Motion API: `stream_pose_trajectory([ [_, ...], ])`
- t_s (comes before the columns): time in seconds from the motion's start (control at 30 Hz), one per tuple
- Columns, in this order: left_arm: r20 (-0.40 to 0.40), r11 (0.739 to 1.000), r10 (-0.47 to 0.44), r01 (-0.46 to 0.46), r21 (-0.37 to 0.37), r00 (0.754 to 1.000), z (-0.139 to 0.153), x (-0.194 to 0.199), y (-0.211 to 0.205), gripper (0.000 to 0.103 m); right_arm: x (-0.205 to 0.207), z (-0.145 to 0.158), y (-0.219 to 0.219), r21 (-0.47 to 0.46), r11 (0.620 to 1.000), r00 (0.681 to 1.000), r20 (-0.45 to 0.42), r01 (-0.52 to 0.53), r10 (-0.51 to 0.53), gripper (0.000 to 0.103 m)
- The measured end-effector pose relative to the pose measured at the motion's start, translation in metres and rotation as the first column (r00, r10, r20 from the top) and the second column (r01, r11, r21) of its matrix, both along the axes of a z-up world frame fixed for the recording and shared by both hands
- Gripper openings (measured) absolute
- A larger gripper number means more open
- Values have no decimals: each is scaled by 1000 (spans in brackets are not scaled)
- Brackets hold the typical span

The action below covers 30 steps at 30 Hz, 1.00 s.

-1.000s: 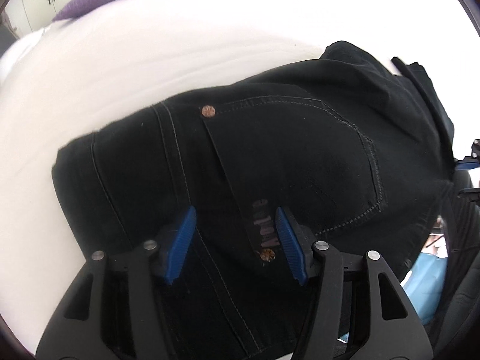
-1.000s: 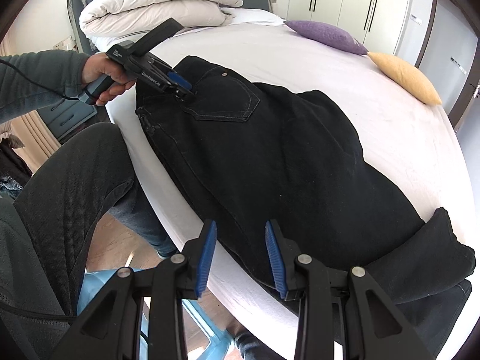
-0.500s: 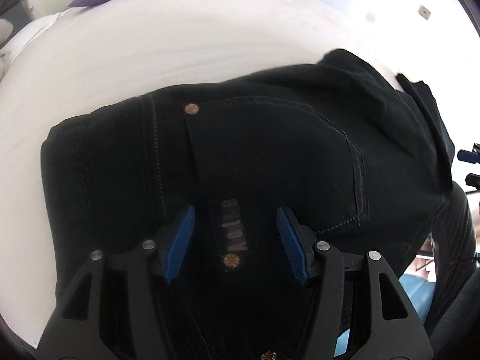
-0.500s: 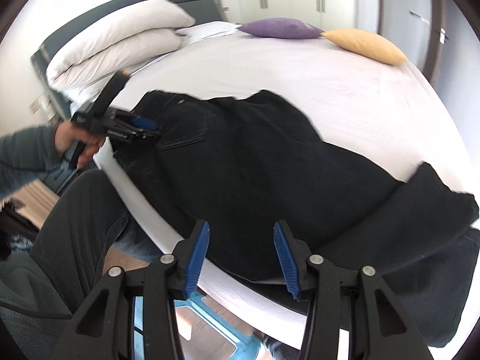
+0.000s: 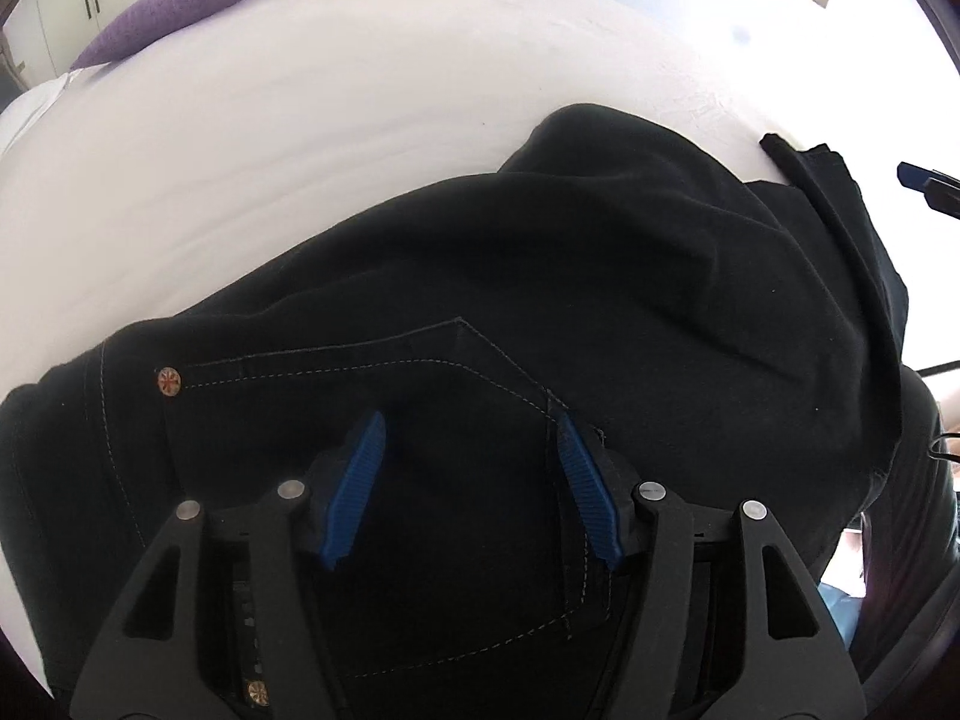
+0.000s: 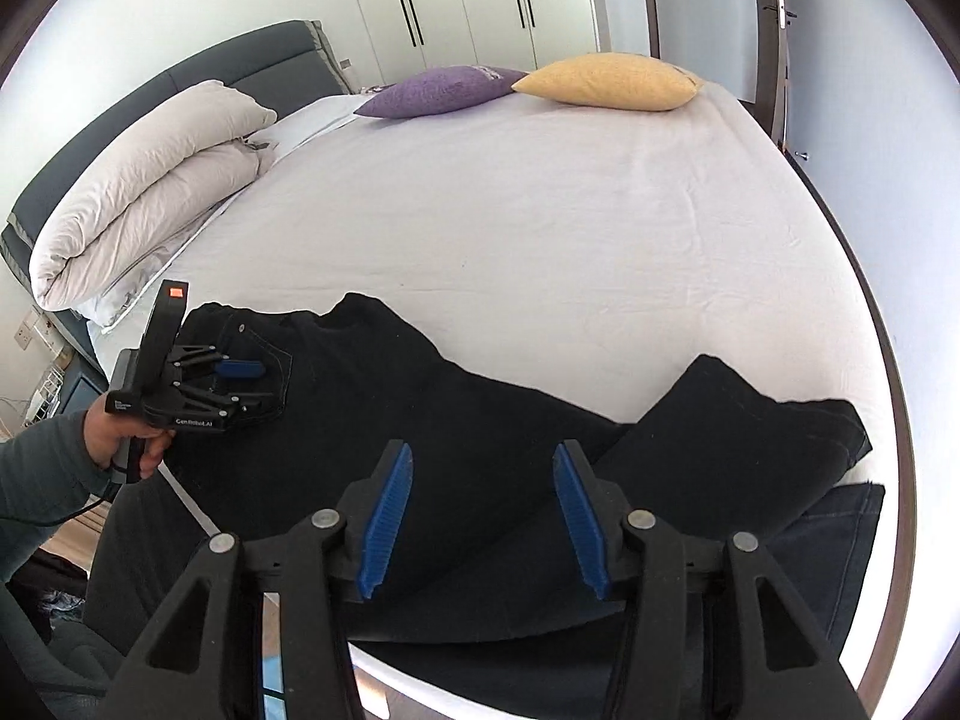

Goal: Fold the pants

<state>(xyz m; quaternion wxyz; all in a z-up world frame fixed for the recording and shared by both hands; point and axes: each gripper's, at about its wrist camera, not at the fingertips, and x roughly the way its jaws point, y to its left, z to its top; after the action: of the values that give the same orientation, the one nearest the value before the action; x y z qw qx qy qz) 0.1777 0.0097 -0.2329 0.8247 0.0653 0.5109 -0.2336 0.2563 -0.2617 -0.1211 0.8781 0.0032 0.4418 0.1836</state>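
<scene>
Black pants (image 6: 420,420) lie along the near edge of the white bed (image 6: 540,228), waist at the left, legs running right with the leg ends (image 6: 750,420) doubled back. In the left wrist view my left gripper (image 5: 469,420) hovers over the stitched back pocket (image 5: 480,372). Its jaws are opening, and the pads pinch no cloth. The right wrist view shows that same left gripper (image 6: 240,369) held in a hand over the pocket. My right gripper (image 6: 483,450) hangs above the mid-leg, its jaws opening with nothing gripped. Its blue tip (image 5: 912,174) shows at the far right.
A rolled white duvet (image 6: 150,198) lies by the grey headboard (image 6: 180,72). A purple pillow (image 6: 444,90) and a yellow pillow (image 6: 606,81) sit at the far side. The person's dark-trousered leg (image 6: 138,540) stands against the bed's near edge.
My left gripper slid from the waistband toward the legs and is over the pocket's far corner. My right gripper rose and rolled level, and its jaws spread wider.
</scene>
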Motion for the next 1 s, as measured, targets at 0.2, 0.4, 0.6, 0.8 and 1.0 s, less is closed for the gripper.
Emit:
stream_pose_trajectory([
  [0.2, 88, 1000, -9, 8, 15, 996, 30, -18, -15, 57, 54, 0, 23, 104, 986, 989, -53, -130, 136, 53],
  [0.4, -9, 998, 17, -17, 57, 1000, 8, 12, -27, 58, 82, -3, 15, 123, 991, 995, -75, -57, 66, 53],
  [0.6, 62, 992, 14, -21, 124, 998, 31, -3, -36, 58, 74, -12, -83, -91, 978, 966, -164, 187, -200, 53],
  [0.8, 91, 985, -78, 62, 164, 993, 25, -16, -84, 61, 86, -17, -88, -195, 972, 963, -208, 128, -169, 54],
  [1.0, 94, 992, -48, 37, 117, 994, 24, -22, -64, 63, 130, -49, -60, -278, 960, 953, -298, -22, -64, 54],
])
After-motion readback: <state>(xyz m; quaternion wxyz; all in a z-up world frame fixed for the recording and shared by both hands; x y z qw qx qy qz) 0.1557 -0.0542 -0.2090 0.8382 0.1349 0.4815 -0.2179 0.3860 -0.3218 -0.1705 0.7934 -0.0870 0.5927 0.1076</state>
